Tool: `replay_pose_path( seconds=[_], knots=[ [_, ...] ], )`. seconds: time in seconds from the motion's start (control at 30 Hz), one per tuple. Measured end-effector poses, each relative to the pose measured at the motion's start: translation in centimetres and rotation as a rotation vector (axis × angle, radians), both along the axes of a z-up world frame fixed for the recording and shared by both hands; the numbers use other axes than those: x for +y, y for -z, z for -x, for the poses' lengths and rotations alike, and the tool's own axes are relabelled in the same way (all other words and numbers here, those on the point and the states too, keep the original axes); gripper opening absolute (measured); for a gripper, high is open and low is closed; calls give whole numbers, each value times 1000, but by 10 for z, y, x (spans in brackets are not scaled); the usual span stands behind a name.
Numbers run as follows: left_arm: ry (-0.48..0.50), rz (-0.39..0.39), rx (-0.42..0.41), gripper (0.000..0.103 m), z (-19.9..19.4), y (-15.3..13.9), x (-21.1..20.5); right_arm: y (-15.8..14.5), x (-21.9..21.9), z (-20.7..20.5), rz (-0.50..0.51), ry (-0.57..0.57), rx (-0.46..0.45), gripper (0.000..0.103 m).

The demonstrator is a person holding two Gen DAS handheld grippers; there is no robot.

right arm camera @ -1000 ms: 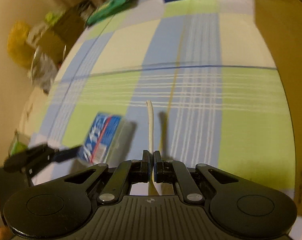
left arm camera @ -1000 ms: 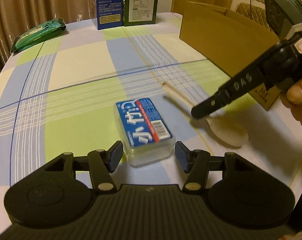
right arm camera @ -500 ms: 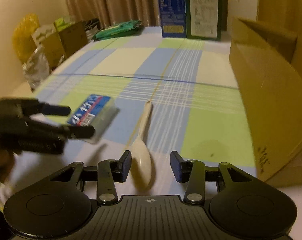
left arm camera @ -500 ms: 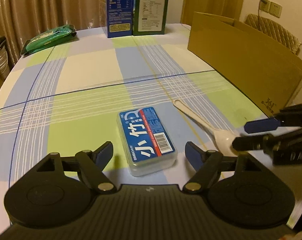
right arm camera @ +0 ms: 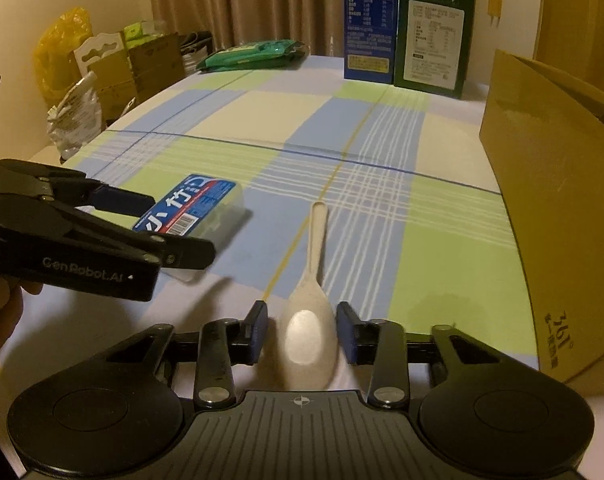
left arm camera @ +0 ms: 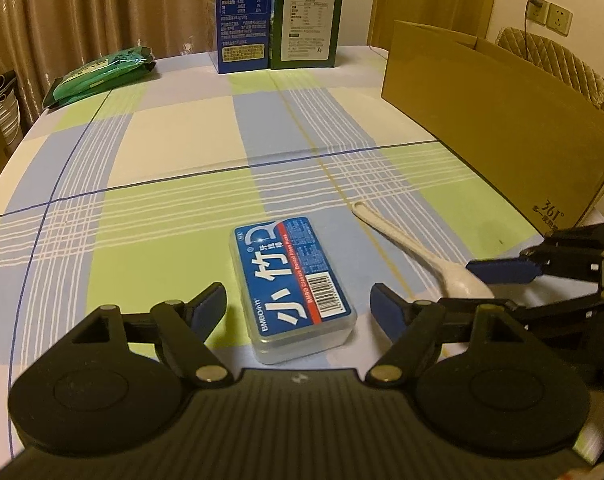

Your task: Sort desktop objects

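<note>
A clear plastic box with a blue label (left arm camera: 292, 282) lies on the checked tablecloth. My left gripper (left arm camera: 298, 310) is open, its pads on either side of the box's near end without touching it. A cream spoon (right arm camera: 309, 312) lies flat to the right of the box, handle pointing away. My right gripper (right arm camera: 302, 330) is open, its pads astride the spoon's bowl. The box also shows in the right wrist view (right arm camera: 194, 208), partly behind the left gripper. The spoon shows in the left wrist view (left arm camera: 417, 256).
An open cardboard box (left arm camera: 501, 128) stands along the table's right side. A blue carton (left arm camera: 242, 16) and a green carton (left arm camera: 307, 20) stand at the far edge. A green packet (left arm camera: 102, 74) lies at the far left. Bags and boxes (right arm camera: 102, 72) sit beyond the table's left side.
My right gripper let go of the spoon, which now lies flat on the cloth, and drew back low with jaws open. My left gripper opened wider around the box.
</note>
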State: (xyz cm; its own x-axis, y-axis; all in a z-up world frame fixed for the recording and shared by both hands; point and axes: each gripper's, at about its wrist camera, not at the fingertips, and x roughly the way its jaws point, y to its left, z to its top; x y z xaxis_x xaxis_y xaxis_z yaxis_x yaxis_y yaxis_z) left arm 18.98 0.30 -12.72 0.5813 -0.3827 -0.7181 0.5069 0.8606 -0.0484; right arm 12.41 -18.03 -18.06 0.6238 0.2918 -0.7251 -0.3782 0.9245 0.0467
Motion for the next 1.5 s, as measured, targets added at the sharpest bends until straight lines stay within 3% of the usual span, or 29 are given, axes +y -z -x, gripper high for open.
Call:
replay_pose_path(
  seconds=[1.13, 1.23, 1.3, 1.5],
  knots=[
    [-34, -10, 3, 75, -5, 6, -7, 2, 0, 9, 47, 69, -34, 30],
    [-41, -17, 12, 71, -7, 7, -7, 0, -1, 8, 43, 79, -41, 30],
    [-42, -31, 18, 59, -8, 8, -8, 0, -2, 8, 40, 83, -43, 29],
    [-47, -43, 14, 53, -6, 6, -7, -4, -2, 8, 25, 94, -55, 29]
  ],
)
